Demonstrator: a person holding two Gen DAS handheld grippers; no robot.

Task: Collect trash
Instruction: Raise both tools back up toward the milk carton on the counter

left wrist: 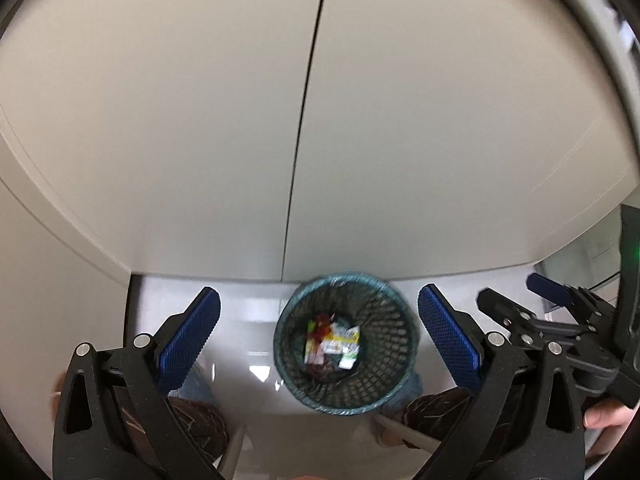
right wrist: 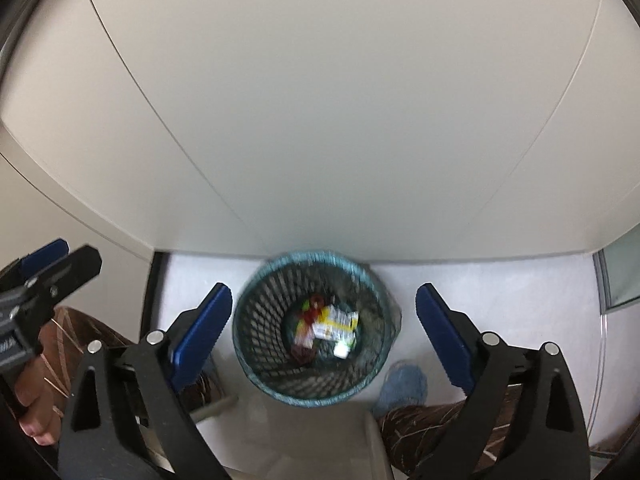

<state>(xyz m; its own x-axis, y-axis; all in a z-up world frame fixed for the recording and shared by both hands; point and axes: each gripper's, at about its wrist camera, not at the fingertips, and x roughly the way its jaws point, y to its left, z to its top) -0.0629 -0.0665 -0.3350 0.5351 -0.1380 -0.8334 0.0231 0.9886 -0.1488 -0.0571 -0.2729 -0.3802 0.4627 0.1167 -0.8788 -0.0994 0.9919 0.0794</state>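
Nearest the cams, both grippers point steeply down w/ blue pads spread wide and nothing between them: left gripper (left wrist: 319,334) jaws apart, right gripper (right wrist: 324,334) jaws apart too. A hand (left wrist: 608,414) shows at the lower right edge of the left view, gripping the right tool's handle; in the right view the other hand (right wrist: 34,404) sits low left. Below the jaws, legs in brown patterned fabric (right wrist: 436,428) and a blue shoe cover (right wrist: 402,388) stand on the floor. The floor (right wrist: 500,304) is pale grey, glossy, w/ light reflections. On it, framed between the pads in both views, stands the mesh wastebasket (left wrist: 384,364), dark wire w/ a teal rim, upright, somewhat blurred. Trash (right wrist: 326,330) lies at its bottom: yellow-white wrappers, a red bit, small white scrap. Behind the basket, touching or just beside it (can't tell), rise white cabinet panels (left wrist: 440,120) w/ a dark vertical seam. Far right, a glass pane edge (right wrist: 622,276).
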